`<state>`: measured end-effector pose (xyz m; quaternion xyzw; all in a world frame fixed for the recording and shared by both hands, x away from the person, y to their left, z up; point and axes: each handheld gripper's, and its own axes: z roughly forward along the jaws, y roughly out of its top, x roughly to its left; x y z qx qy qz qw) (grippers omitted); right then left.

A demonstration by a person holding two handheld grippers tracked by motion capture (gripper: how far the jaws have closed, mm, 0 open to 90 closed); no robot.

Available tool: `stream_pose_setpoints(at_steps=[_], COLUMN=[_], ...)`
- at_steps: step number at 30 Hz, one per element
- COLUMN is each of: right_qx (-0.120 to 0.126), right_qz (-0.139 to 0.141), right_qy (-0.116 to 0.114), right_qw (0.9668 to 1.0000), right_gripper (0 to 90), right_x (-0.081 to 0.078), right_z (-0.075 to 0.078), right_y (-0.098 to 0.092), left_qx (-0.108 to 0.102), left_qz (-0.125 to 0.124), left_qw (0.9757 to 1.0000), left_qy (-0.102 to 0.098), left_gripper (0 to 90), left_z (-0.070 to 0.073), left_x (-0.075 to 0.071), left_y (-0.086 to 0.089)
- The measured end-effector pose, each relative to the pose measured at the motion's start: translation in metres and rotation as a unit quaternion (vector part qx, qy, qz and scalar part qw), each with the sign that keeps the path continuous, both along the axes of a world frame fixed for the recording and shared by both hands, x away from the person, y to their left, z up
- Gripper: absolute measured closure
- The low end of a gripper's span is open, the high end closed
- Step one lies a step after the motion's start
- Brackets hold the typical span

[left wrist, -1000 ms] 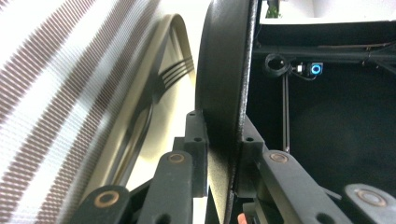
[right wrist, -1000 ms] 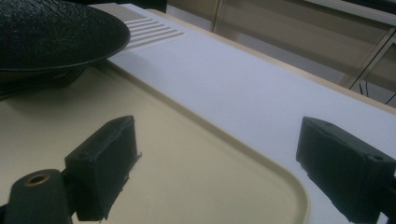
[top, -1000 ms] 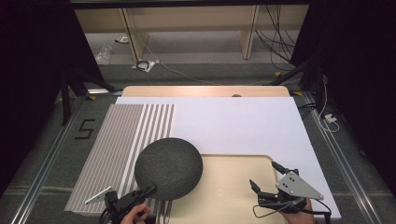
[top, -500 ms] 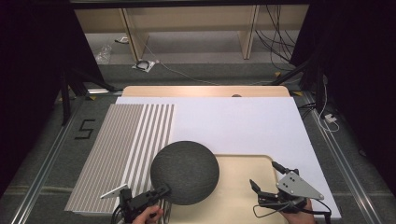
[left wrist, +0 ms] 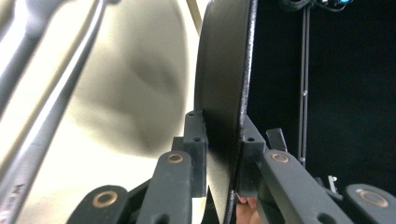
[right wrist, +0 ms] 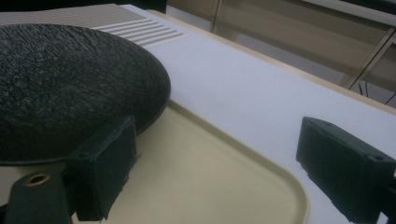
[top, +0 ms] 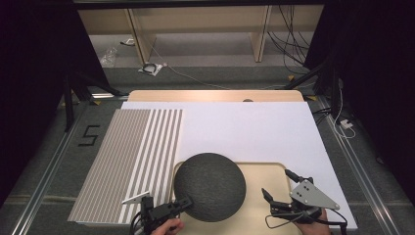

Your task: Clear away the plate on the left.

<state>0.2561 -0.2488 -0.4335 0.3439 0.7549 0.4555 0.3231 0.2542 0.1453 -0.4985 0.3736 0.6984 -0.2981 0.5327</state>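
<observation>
While the dark plate hangs in the left gripper's hold, the scene reads left to right as below.

Striped mat: a grey-and-white striped mat (top: 132, 161) lies at the left of the table, bare where the pictures show it.

Left gripper: the left gripper (top: 183, 203) sits at the near edge beside the mat; in the left gripper view its jaws stand narrow, pads pressed on both faces of the plate's rim (left wrist: 224, 154).

Plate, place: the dark plate (top: 210, 186) sits over the left end of the beige tray (top: 269, 171), partly over the mat's edge, and casts a shadow on the tray, so I judge it lifted clear.

Plate, look: round, charcoal black, with a rough pebbled top (right wrist: 60, 79); edge-on it is thin with a slightly raised rim, matte and stiff.

Progress: as I judge it, the plate is picked up and being carried over the tray; setting it flat inside the tray and letting go remain.

Tray: shallow, rounded corners, its right half bare, lying on a white sheet (top: 244, 127).

Right gripper: the right gripper (top: 279, 188) rests at the tray's right end, jaws spread wide with nothing between them.
</observation>
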Motion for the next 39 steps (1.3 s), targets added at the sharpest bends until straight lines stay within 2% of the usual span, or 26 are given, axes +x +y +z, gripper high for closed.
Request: stream_pose_setpoints(at_steps=[12,25,39], right_qx=[0.000,0.002,0.001], right_qz=[-0.001,0.000,0.000], right_qy=[0.001,0.000,0.002], right_qw=[1.0000,1.0000,1.0000], right_gripper=[13.3,13.3,13.3], right_x=[0.000,-0.001,-0.001], right_z=[0.000,0.000,0.000], right_y=[-0.001,0.000,-0.001], left_qx=[0.010,0.019,0.021], left_qz=[-0.036,-0.072,-0.084], left_qw=[0.9993,0.9972,0.9962], left_qy=[0.003,0.006,0.014], left_gripper=[78.5,78.2,78.1], left_z=[-0.002,-0.008,-0.014], left_x=[0.005,0.007,0.009], left_y=[-0.021,-0.038,-0.046])
